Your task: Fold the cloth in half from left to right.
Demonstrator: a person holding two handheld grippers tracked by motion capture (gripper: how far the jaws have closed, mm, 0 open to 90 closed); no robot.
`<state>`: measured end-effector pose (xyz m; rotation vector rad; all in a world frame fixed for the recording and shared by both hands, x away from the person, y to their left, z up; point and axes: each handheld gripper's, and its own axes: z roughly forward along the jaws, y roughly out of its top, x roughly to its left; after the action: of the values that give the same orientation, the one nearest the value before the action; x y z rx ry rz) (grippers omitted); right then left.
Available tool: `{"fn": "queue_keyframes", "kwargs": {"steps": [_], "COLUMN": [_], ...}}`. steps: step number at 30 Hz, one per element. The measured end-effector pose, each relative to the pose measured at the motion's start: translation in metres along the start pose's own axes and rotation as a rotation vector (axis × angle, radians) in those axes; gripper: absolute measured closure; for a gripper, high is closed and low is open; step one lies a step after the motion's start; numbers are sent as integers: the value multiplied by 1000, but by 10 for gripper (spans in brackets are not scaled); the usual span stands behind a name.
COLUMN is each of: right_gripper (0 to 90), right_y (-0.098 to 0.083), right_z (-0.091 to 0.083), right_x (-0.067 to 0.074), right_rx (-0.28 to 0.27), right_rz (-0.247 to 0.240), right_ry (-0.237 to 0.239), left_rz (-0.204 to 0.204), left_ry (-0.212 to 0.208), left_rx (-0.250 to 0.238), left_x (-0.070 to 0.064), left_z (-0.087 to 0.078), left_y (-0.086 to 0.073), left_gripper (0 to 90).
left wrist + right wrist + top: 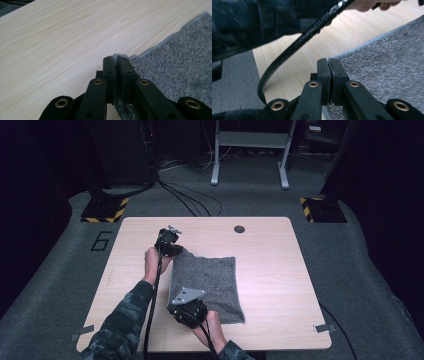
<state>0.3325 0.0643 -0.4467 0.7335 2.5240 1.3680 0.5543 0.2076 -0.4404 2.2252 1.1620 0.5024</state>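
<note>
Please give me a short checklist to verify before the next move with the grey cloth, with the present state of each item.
1. Left gripper shut on a corner of the grey cloth: ok.
2. Right gripper shut on another corner: ok.
3. Both grips on the same cloth edge: ok.
4. Bare table beyond the cloth: ok.
5. Cable away from the cloth: ok.
6. Cloth single layer or folded: cannot tell.

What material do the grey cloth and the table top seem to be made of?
Grey cloth: probably a woven or felted fabric such as wool, matte; its speckled grey surface looks fuzzy. Table top: wood or wood-look laminate, smooth; pale grain lines run across it.
</note>
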Motion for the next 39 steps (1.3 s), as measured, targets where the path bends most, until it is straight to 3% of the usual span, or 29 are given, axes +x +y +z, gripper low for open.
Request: {"fn": "queue_keyframes", "kwargs": {"steps": [5,9,13,20,24,27,39], "right_gripper": [883,883,883,884,884,883,882], "right_y": [4,0,2,12,5,-1,-39], "right_z": [-8,-17,-24,-27,-38,-46,-71], "right_x": [-1,-6,-9,-5,-13,-16,-39], "right_rx": [-28,-57,-91,-127,-152,-150,-63], "right_rz": [-1,29,44,30,66,61,105], "right_ry": [-7,-10,-8,-11,-26,-51,-156], "left_rz": [10,14,29,39,50,53,76], "left_ry": [18,14,38,68,56,46,-5], "left_rx": [23,24,31,47,62,64,42], "left_x": [1,1,1,9,0,-8,-47], "left_z": [-8,-9,-15,-31,-24,-17,21], "left_y": [10,14,17,26,33,39,56], "left_gripper": [849,846,846,845,845,843,843]}}
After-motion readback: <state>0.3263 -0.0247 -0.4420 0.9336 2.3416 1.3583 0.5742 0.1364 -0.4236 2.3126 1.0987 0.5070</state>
